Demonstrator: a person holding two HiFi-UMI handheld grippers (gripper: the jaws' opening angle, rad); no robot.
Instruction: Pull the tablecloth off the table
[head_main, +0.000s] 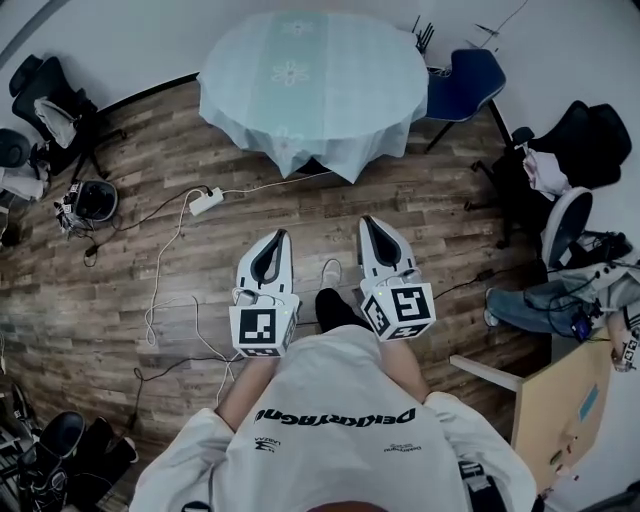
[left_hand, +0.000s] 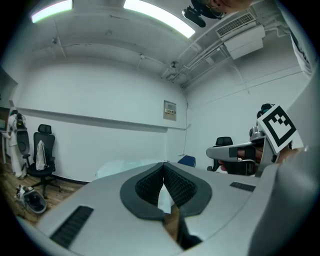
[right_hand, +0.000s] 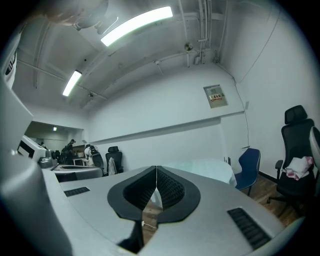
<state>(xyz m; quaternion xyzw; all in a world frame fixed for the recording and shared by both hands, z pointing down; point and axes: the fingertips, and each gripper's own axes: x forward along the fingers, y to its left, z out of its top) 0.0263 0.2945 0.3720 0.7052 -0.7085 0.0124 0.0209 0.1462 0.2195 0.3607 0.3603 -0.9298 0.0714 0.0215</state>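
A pale blue-green tablecloth (head_main: 315, 85) with a flower pattern covers a round table at the top middle of the head view, its corners hanging down the near side. My left gripper (head_main: 281, 236) and right gripper (head_main: 366, 221) are held side by side, pointing at the table and well short of it. Both are shut with nothing between the jaws. In the left gripper view the tablecloth (left_hand: 122, 167) shows far ahead over my left gripper (left_hand: 164, 164). The right gripper view has it (right_hand: 205, 167) beyond my right gripper (right_hand: 156, 168).
A blue chair (head_main: 465, 85) stands right of the table. Black office chairs stand at left (head_main: 50, 110) and right (head_main: 590, 140). A white power strip (head_main: 205, 203) and cables lie on the wooden floor. A seated person's legs (head_main: 530, 305) and a wooden board (head_main: 565, 400) are at right.
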